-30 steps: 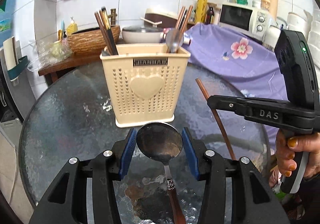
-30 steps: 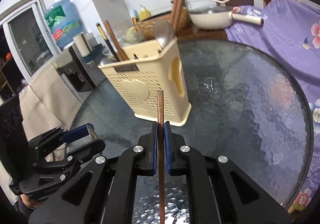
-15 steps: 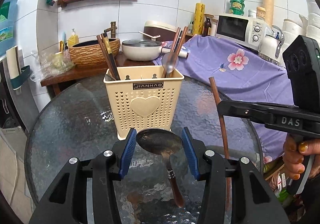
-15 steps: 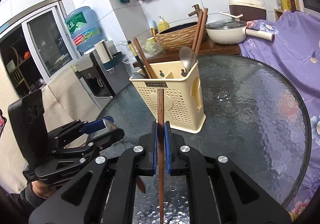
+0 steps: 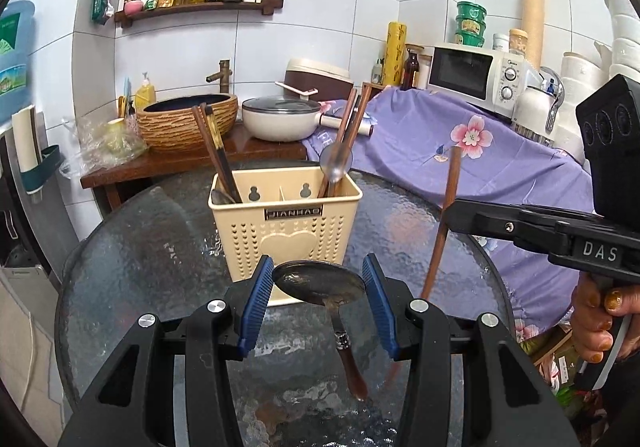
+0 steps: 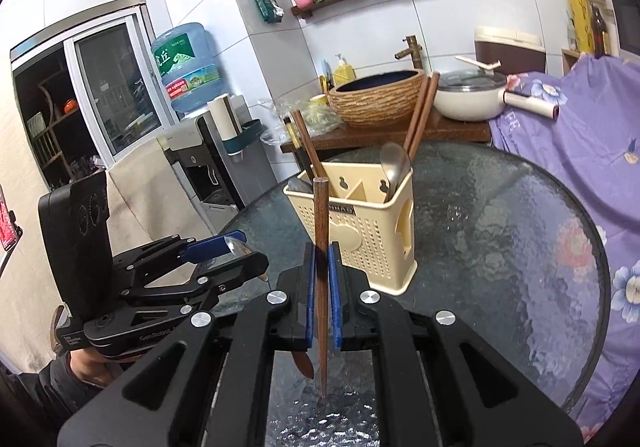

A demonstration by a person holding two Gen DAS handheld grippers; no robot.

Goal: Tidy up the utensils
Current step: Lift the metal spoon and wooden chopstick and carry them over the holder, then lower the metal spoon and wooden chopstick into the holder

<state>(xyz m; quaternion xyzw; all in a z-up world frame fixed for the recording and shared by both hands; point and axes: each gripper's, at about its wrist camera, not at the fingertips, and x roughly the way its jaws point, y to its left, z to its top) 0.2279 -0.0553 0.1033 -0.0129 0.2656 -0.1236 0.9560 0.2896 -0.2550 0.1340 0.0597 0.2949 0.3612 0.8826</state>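
A cream utensil holder (image 5: 286,223) with heart holes stands on the round glass table (image 5: 140,267); it holds chopsticks and a spoon. My left gripper (image 5: 319,283) is shut on the bowl of a metal spoon (image 5: 320,283) with a brown handle hanging down, raised in front of the holder. My right gripper (image 6: 321,275) is shut on a brown chopstick (image 6: 321,231) held nearly upright, to the right of the holder (image 6: 360,231). The chopstick (image 5: 444,215) and right gripper also show in the left wrist view. The left gripper (image 6: 216,251) shows in the right wrist view.
Behind the table a wooden counter carries a woven basin (image 5: 188,119) and a white pot (image 5: 280,119). A purple flowered cloth (image 5: 460,151) covers the surface at right, with a microwave (image 5: 476,79) on it. A water dispenser (image 6: 188,127) stands at left.
Both grippers have risen and drawn back from the holder, lifting the spoon and the chopstick off the table. The chopstick now stands closer to upright.
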